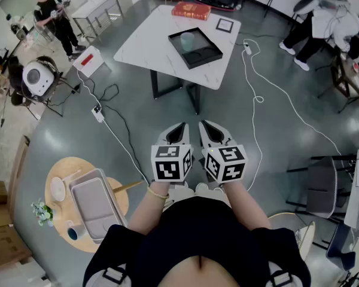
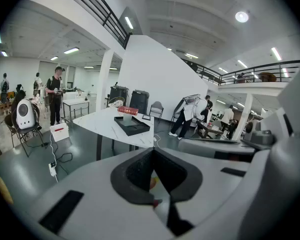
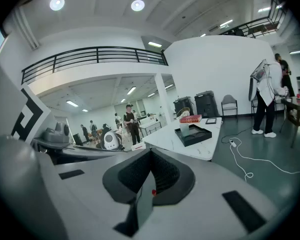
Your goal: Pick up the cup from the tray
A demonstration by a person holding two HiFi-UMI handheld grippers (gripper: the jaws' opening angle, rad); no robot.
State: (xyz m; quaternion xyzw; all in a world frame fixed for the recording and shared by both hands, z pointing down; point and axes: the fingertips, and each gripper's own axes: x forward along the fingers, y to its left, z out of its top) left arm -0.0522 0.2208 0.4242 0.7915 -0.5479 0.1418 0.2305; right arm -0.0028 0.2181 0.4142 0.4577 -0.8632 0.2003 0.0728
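A pale translucent cup [image 1: 187,39] stands upright in the far left corner of a black tray [image 1: 202,57] on the white table [image 1: 149,40]. My left gripper [image 1: 180,127] and right gripper [image 1: 206,126] hang side by side over the grey floor, well short of the table, both shut and empty. In the left gripper view the closed jaws [image 2: 153,153] point toward the cup [image 2: 127,119] in the tray [image 2: 136,128] far ahead. The right gripper view has its closed jaws [image 3: 150,153] aimed left of the cup [image 3: 185,129] and tray [image 3: 196,135].
A red book [image 1: 191,10] and a small black frame [image 1: 225,24] lie on the table's far side. White cables [image 1: 254,94] and a power strip [image 1: 97,113] trail across the floor. A round wooden table [image 1: 57,172] sits at lower left. People [image 1: 54,20] stand at the back.
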